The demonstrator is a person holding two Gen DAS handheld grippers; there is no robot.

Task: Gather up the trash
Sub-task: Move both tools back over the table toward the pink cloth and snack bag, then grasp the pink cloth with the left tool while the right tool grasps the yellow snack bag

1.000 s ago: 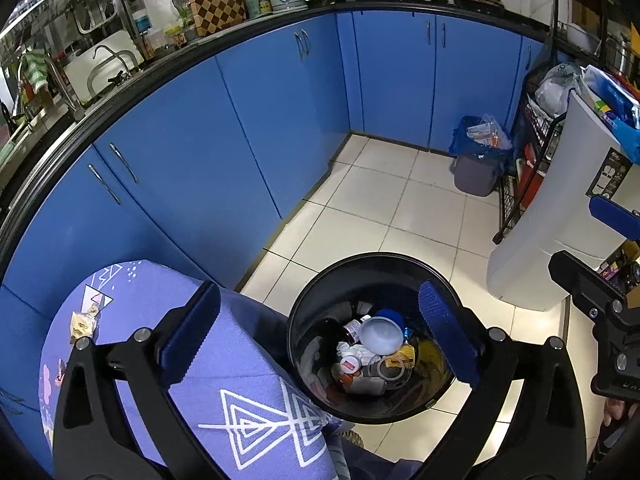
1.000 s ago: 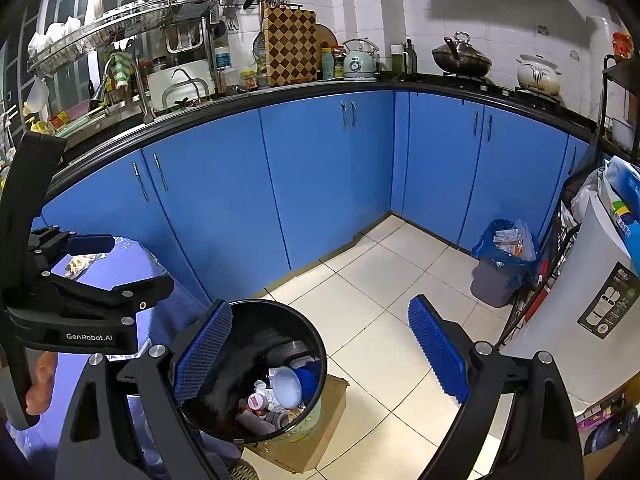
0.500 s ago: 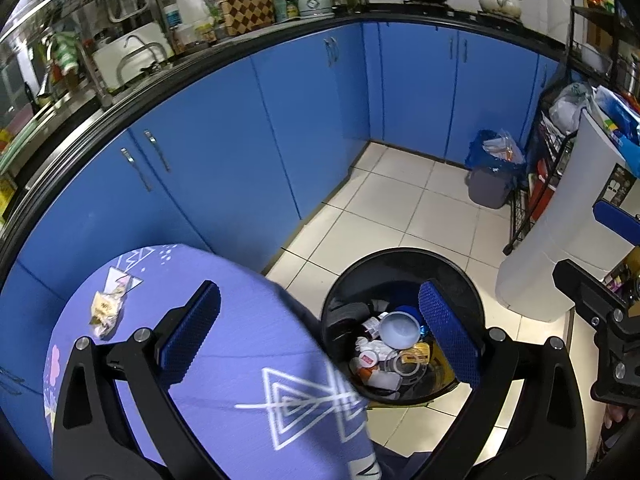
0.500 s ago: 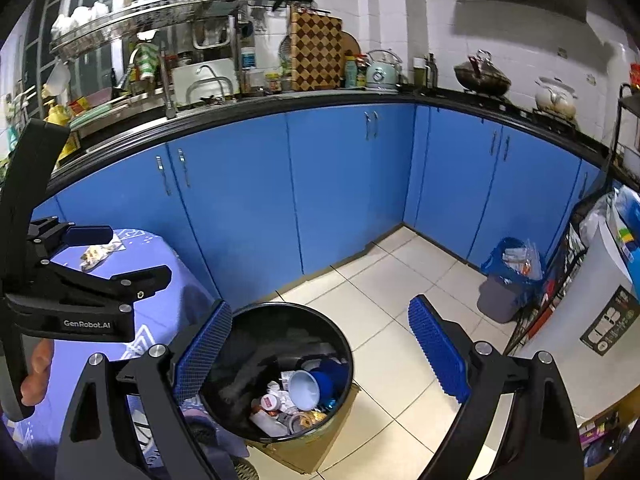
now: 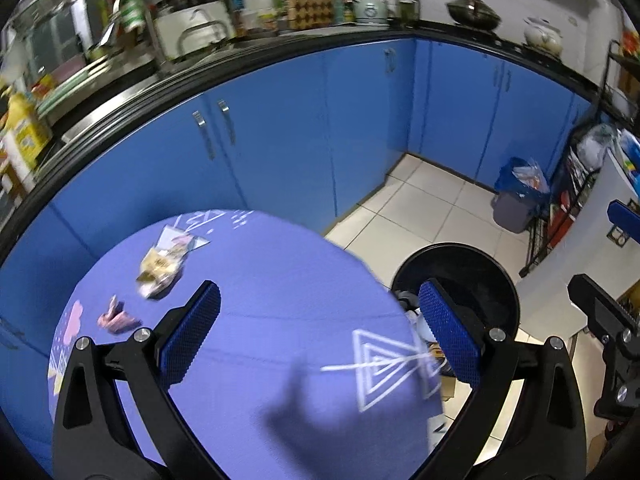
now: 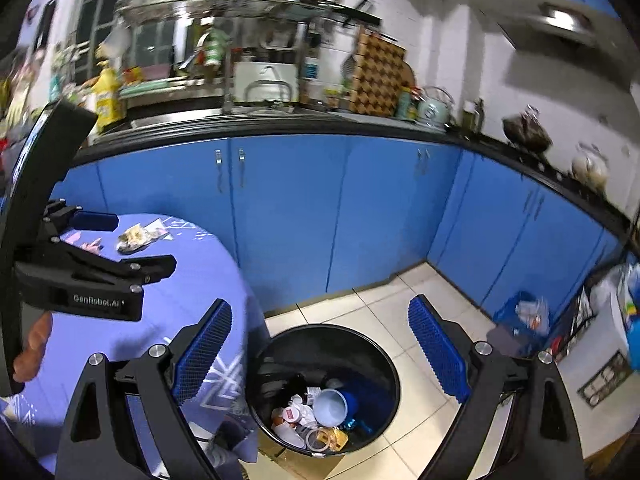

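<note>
We hold the left gripper (image 5: 318,338) and right gripper (image 6: 320,354) spread wide, both empty; the crumpled yellow-and-clear plastic wrapper (image 5: 162,266) lies near the purple round tablecloth's (image 5: 256,280) far edge; next, we judge, reach there, then the black round bin (image 6: 384,356).

Blue cabinets (image 6: 360,208), kettle (image 5: 371,9), checkered board (image 6: 378,76).

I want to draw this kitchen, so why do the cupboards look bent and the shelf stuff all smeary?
In the left wrist view, the fisheye lens bows the blue cupboards, and the gripper throws a dark shadow on the purple tablecloth. In the right wrist view, the dish rack and the pot are smeared by motion blur, while the black bin looks fairly sharp.
</note>
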